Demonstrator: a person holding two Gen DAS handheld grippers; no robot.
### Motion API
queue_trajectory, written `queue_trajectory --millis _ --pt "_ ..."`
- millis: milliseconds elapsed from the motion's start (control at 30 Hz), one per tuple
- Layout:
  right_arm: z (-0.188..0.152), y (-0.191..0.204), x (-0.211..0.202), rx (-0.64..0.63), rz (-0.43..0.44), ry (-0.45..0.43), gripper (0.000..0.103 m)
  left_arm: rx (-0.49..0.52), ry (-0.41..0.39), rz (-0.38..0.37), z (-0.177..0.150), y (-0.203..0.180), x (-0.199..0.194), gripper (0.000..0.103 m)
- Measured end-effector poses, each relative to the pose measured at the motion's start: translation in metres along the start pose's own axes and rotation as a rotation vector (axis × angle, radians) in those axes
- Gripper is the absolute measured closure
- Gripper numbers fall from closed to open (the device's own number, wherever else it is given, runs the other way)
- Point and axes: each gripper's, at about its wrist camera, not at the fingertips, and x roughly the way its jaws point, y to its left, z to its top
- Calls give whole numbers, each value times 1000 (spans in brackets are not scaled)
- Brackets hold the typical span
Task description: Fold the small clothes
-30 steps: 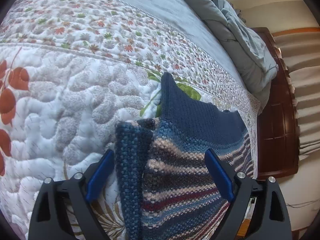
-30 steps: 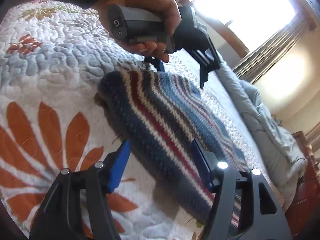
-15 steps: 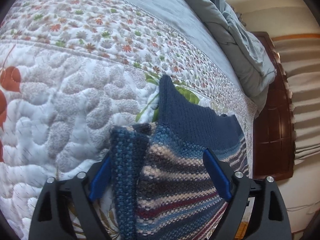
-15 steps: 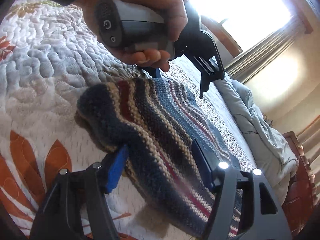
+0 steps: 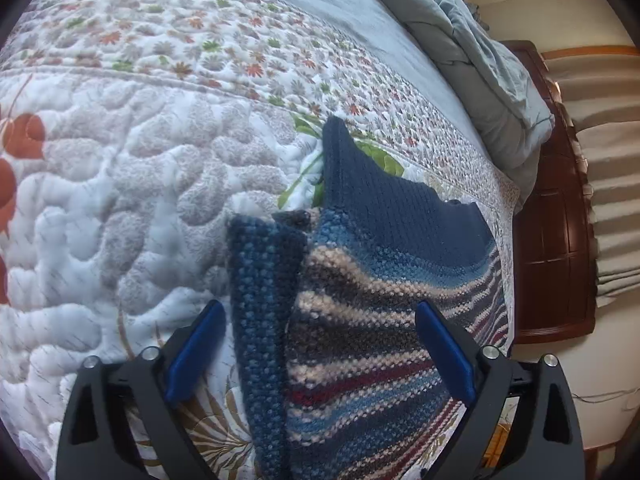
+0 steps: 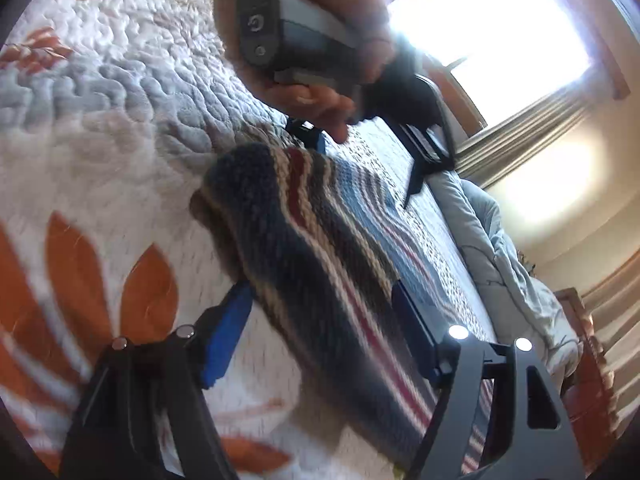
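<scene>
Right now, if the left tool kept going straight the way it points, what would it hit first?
Most likely the striped knitted garment lying on the white quilted floral bedspread: it fills the gap between the left tool's opening blue pads, which press nothing. Depth is hard to judge.

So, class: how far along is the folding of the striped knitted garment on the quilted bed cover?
Done: one edge of the striped knitted garment is folded over. In hand: left gripper and right gripper straddle it, jaws opening, neither gripping. Left: the navy part still lies spread on the quilt.
</scene>
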Motion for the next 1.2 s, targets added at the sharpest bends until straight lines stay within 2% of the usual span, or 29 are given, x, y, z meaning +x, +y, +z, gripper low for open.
queue_trajectory --millis 167,200,300,333,367,400,467,500,533,600,700,933,1200 --pt "14 10 1 -50 -22 -11 31 -15 16 -7 5 1 1 6" --pt "18 10 7 -53 -33 -9 28 -15 15 -4 5 1 2 5" --pt "25 -1 23 5 -39 23 27 -11 -2 8 5 -3 3 6" --pt "25 -5 26 28 -27 35 27 -3 0 21 5 -6 4 11" --pt "24 -7 29 47 -7 42 32 8 6 41 5 -8 4 14" --pt "22 -6 30 50 6 45 40 13 9 51 5 -7 3 22" --pt "20 -2 27 44 8 34 45 -14 7 50 8 -1 -1 40" --pt "20 -4 27 52 16 37 53 -30 4 50 8 4 -3 52" --pt "19 -6 28 70 30 47 57 -37 5 48 9 7 -4 58" --pt "19 -11 27 99 44 49 70 -27 4 49 8 7 -6 68" --pt "21 -25 28 129 71 47 82 -13 -11 46 9 0 -12 78" --pt "26 -46 12 192 98 23 86 5 -50 97 14 -30 -32 82" --pt "29 -87 -18 297 106 -12 87 62 -85 183 19 -93 -60 82"
